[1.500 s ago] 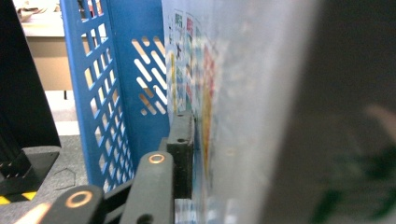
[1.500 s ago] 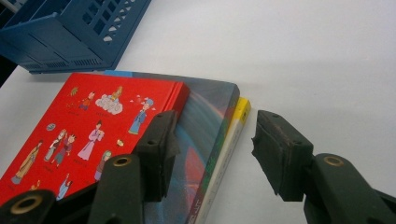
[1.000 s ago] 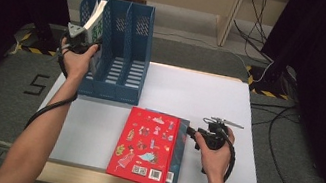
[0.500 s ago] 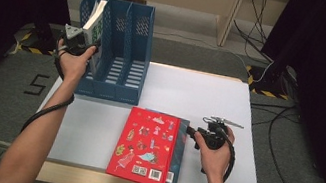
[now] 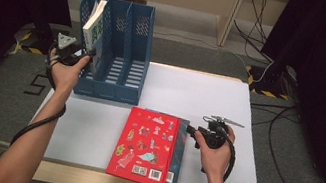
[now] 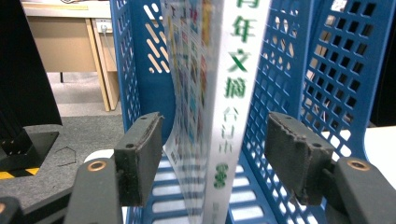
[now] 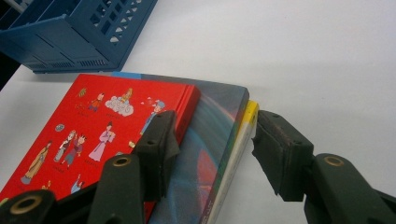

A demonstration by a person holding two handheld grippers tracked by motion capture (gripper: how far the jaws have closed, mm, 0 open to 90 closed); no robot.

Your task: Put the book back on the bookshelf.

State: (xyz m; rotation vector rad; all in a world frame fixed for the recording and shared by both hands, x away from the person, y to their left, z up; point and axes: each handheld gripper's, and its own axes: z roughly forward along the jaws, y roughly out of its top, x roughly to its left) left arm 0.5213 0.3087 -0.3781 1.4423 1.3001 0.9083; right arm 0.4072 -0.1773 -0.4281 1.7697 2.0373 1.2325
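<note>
Bare forearms, black tool (image 6: 212, 158) jaws, brass screws, trailing black cables

A white-spined book (image 6: 229, 93) with green Chinese characters stands upright in the leftmost slot of a blue three-slot file rack (image 5: 124, 54) at the far left of the white tabletop (image 5: 200, 98). Its colourful cover bows slightly. Near the front edge, a red hardcover (image 5: 146, 145) with cartoon figures lies flat atop a dark blue book (image 7: 210, 140) and a thin yellow-edged one (image 7: 243, 130).
</note>
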